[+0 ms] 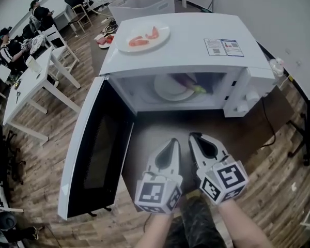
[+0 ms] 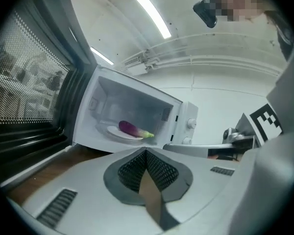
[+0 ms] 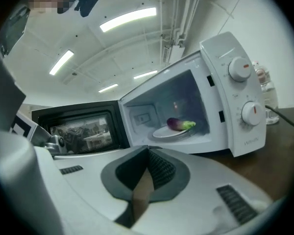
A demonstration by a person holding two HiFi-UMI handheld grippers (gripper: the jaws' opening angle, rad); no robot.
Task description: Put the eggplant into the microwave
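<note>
My left gripper and right gripper are squeezed shut, holding nothing. The eggplant lies at the plate's right edge inside the microwave. Slamming the open door might roll it off.

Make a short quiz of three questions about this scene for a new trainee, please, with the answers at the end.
1. True or false: the eggplant lies on a plate inside the microwave.
2. The microwave's door is: A) shut, B) swung open, C) taken off.
3. Fill in: the left gripper and the right gripper both have their jaws together and hold ____.
Key: 1 true; 2 B; 3 nothing.
</note>
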